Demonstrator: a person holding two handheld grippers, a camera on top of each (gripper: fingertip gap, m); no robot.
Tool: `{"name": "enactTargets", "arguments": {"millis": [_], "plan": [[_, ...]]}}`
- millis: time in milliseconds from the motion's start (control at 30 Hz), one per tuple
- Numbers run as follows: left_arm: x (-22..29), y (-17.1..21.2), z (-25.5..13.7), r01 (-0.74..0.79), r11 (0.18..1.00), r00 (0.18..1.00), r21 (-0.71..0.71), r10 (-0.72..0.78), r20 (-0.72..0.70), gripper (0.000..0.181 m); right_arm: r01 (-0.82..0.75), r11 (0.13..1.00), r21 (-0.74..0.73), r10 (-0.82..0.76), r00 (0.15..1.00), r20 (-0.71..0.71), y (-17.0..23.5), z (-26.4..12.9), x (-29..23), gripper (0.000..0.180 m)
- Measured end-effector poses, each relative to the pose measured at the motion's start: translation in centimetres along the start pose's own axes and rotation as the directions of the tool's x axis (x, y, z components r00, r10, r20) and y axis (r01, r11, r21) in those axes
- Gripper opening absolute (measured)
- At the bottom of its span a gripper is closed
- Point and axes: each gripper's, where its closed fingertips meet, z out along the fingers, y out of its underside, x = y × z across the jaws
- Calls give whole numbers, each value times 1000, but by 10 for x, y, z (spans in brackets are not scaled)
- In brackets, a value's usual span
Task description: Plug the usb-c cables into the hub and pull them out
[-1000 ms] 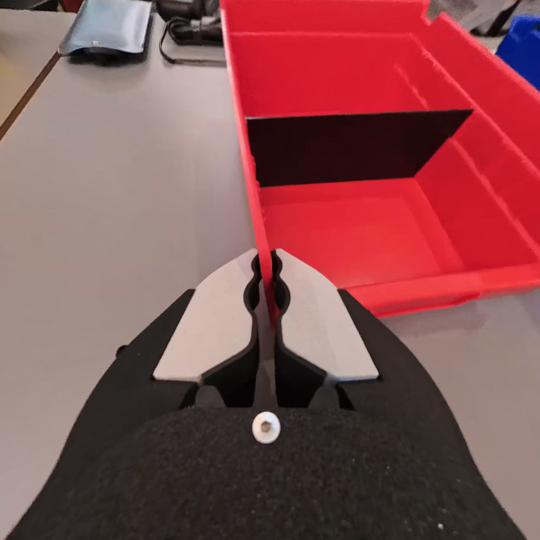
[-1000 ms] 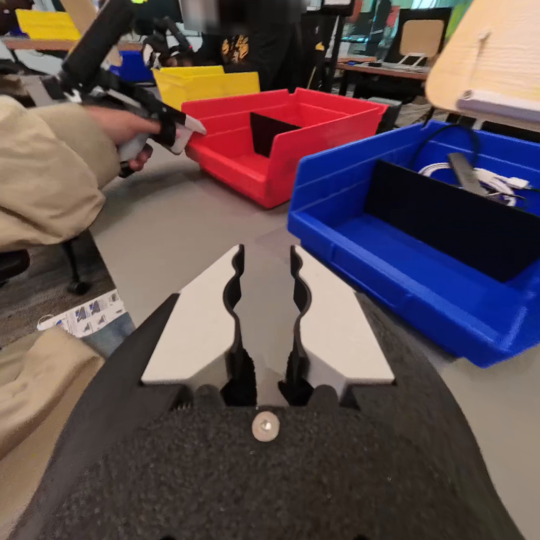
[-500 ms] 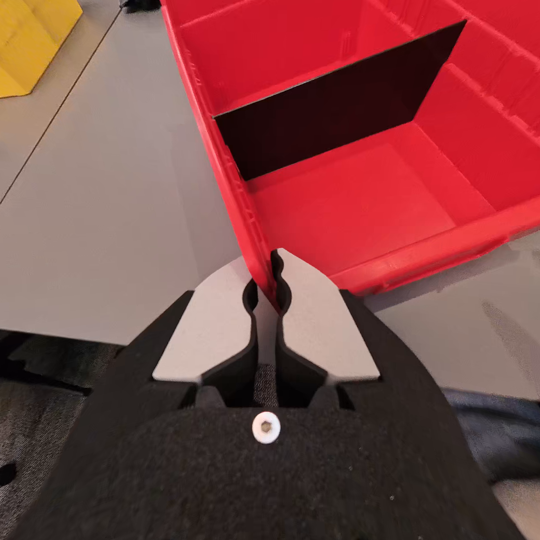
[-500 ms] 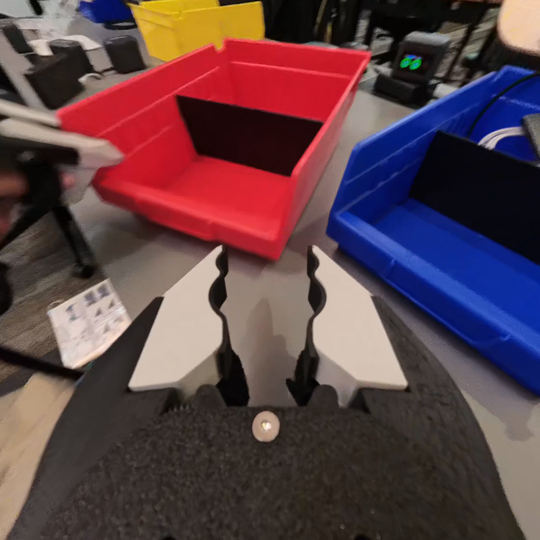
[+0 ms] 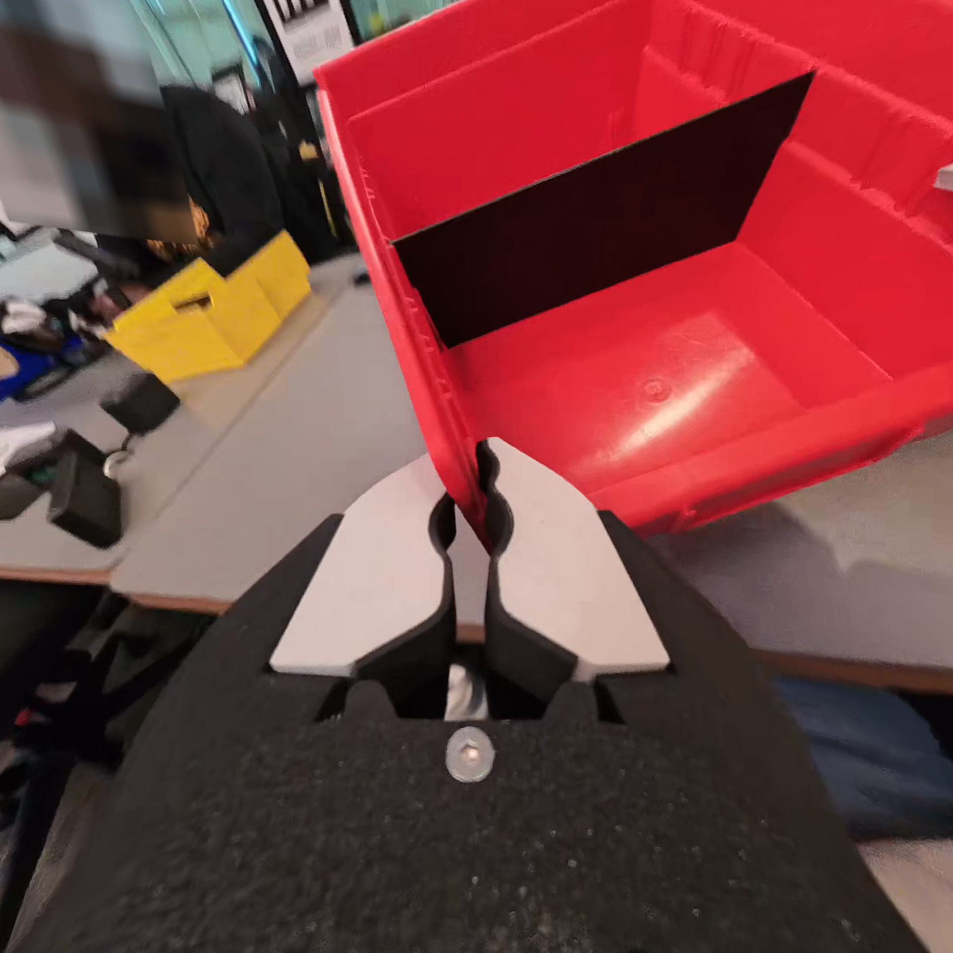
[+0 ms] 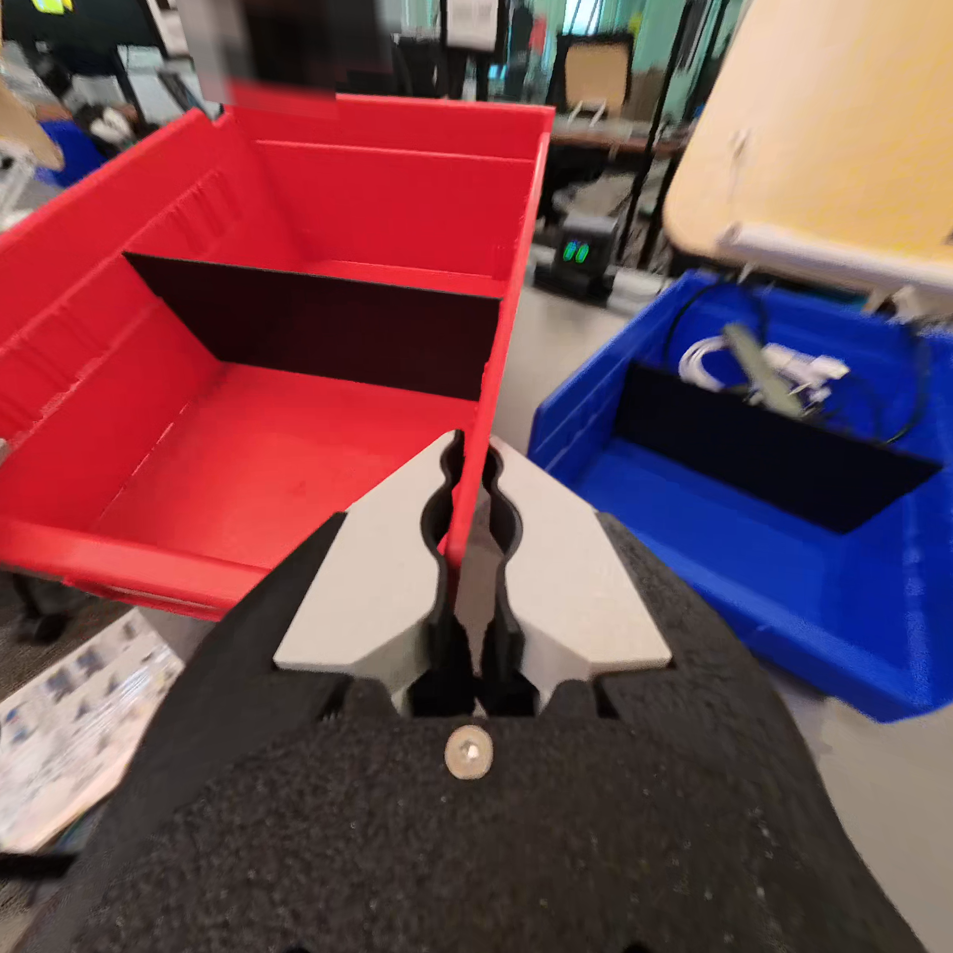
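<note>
table [image 5: 289, 464]: grey, in a cluttered workroom; yellow bin [image 5: 206, 319] far left.
red bin [image 5: 670, 392]: black divider [image 5: 593, 216] across it, tilted up off the table.
left gripper [image 5: 470, 490]: jaws narrow, clamped on the bin's left wall.
right gripper [image 6: 472, 485]: jaws narrow around the right wall [image 6: 472, 495].
blue bin [image 6: 748, 567]: right of red; white cables [image 6: 722, 361] and grey hub [image 6: 758, 371] behind its divider.

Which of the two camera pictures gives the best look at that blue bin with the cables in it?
The right wrist view. It shows the blue bin on the right, with its black divider and white cables behind it, though slightly blurred. The left wrist view does not show it; the red bin fills that picture.
</note>
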Motion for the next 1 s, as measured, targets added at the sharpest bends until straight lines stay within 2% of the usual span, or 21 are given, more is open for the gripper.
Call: {"name": "enactTargets", "arguments": {"millis": [133, 233, 333, 433, 567, 733, 867, 1000], "plan": [[19, -69, -4, -11, 981, 999, 194, 17, -31, 6, 66, 985, 162, -52, 995, -90, -66, -35, 36, 6], [51, -121, 10, -34, 963, 995, 268, 57, -80, 6, 108, 968, 227, -62, 978, -201, -104, -62, 80, 6], [108, -171, 29, -26, 946, 979, 322, 89, -185, 6, 112, 962, 248, -24, 942, -335, -122, -91, 143, 6], [183, -205, 45, -22, 937, 949, 348, 129, -288, 6, 80, 966, 245, 37, 898, -438, -122, -119, 217, 6], [305, -216, 65, -63, 941, 890, 332, 204, -408, 7, 8, 983, 184, 97, 825, -557, -87, -154, 325, 5], [436, -185, 92, -152, 960, 826, 234, 254, -504, 7, -115, 989, 87, 145, 768, -624, 1, -181, 434, 5], [485, -144, 95, -194, 972, 791, 130, 234, -566, 7, -185, 976, -113, 75, 777, -625, 83, -184, 472, 6], [494, -115, 98, -188, 981, 766, 50, 179, -618, 8, -277, 948, -155, 148, 818, -556, 114, -178, 472, 6]]}}
